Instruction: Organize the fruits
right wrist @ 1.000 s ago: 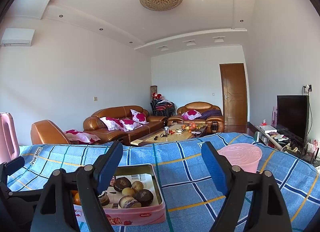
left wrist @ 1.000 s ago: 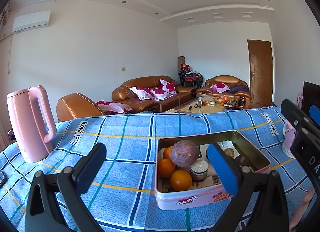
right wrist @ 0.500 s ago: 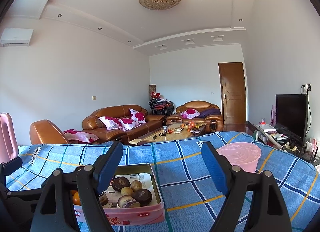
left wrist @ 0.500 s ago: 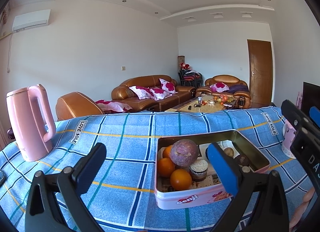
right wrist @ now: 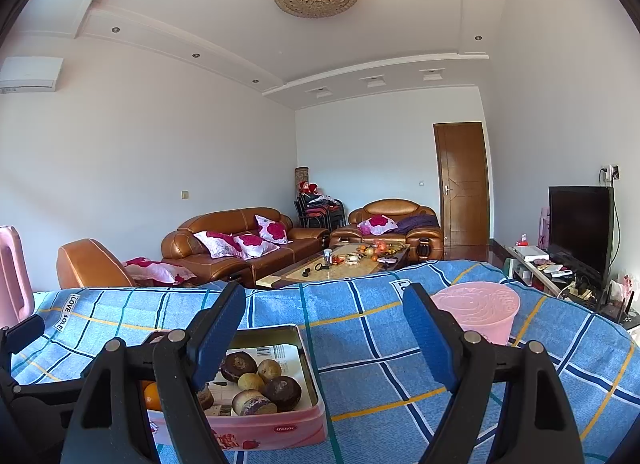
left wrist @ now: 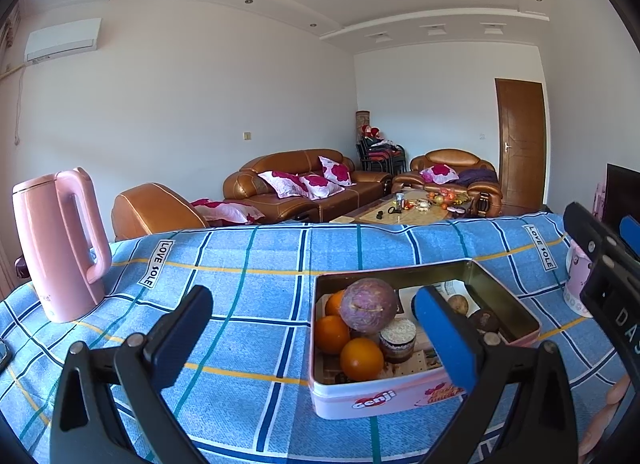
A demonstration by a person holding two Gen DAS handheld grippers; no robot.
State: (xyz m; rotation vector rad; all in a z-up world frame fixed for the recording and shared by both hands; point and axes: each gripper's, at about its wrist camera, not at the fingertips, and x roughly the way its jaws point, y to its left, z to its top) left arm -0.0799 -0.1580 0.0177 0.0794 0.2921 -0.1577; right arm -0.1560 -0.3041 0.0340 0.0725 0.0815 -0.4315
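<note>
The left tool (left wrist: 312,328) hangs with its jaws spread wide and nothing between the pads, tipped slightly down over the blue checked cloth (left wrist: 248,264) that covers the bench. Its left finger sits over bare cloth, while its right finger overlaps the near long wall of the pink tin (left wrist: 384,400) in the picture; whether it touches the tin cannot be told. The right tool (right wrist: 324,328) is likewise released and empty, held about level, and the tin (right wrist: 280,430) lies below and behind its left finger, toward the near edge of the bench. A fingertip of the person's hand (left wrist: 612,404) shows at the right margin of the left wrist view. In the tin, three oranges (left wrist: 360,358) sit at the left end under a round purple fruit (left wrist: 368,304), with a small lidded jar (left wrist: 397,340) beside them; darker brown fruits (right wrist: 282,392) and small yellowish ones (right wrist: 269,370) fill the right end. Open cloth stretches between the tin and the pink kettle (left wrist: 60,248), which stands upright near the left edge. More bare cloth lies between the tin and the pink bucket (right wrist: 476,310), near the far right corner. The far edge of the bench is free of things.
</note>
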